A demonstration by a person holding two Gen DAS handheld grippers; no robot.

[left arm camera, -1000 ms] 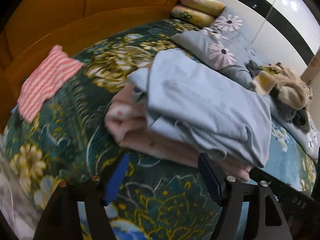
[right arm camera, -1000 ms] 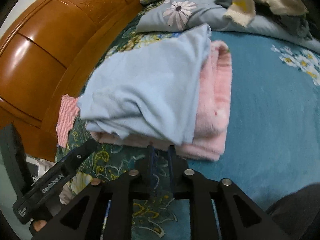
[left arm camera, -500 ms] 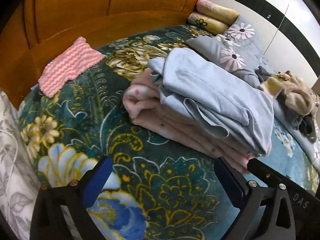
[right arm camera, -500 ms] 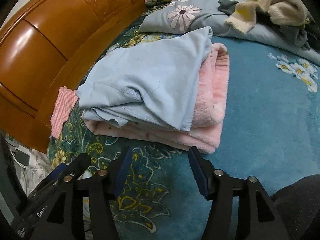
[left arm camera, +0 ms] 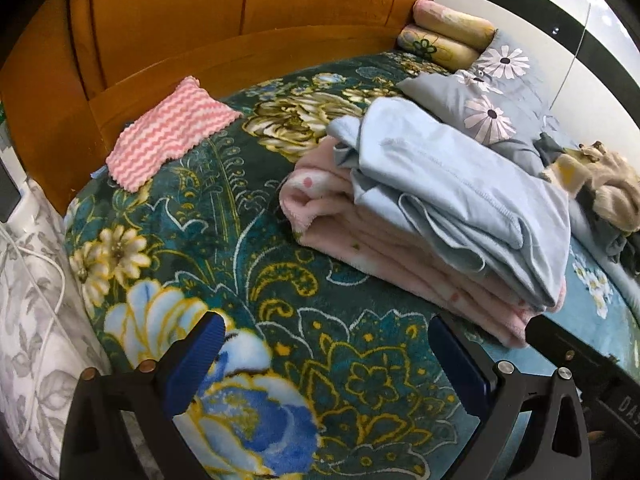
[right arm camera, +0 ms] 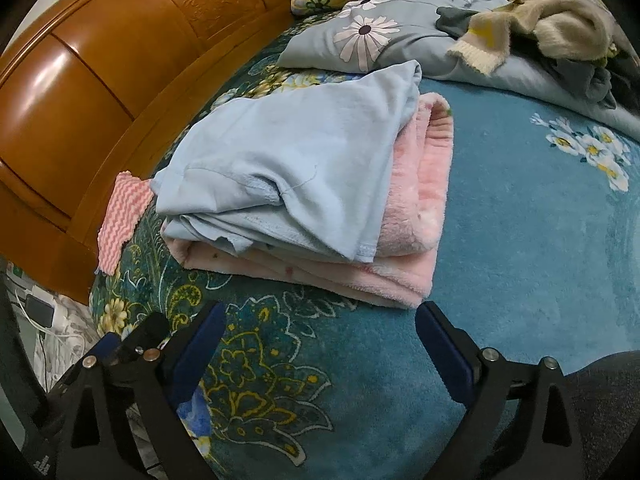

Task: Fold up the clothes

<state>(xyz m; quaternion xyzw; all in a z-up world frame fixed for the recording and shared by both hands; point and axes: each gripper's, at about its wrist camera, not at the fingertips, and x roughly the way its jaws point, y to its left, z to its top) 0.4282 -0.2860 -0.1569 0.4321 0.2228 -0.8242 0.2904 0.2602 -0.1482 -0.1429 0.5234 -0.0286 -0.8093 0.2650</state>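
A folded light blue garment (left arm camera: 452, 184) (right arm camera: 292, 168) lies on top of a folded pink fleece garment (left arm camera: 360, 232) (right arm camera: 416, 216) on the floral blanket (left arm camera: 248, 280) of the bed. My left gripper (left arm camera: 328, 344) is open and empty, hovering over the blanket in front of the stack. My right gripper (right arm camera: 320, 332) is open and empty, just short of the stack's near edge. Part of the left gripper (right arm camera: 120, 344) shows at the lower left of the right wrist view.
A pink zigzag cloth (left arm camera: 168, 132) lies near the wooden headboard (left arm camera: 200, 28). A grey daisy duvet (right arm camera: 392, 28), pillows (left arm camera: 444, 36) and a heap of unfolded clothes (right arm camera: 560, 20) lie beyond the stack. White cables (left arm camera: 36, 264) hang beside the bed.
Both grippers pulled back from the stack. The right gripper went from shut to open. The left gripper's jaws spread wider.
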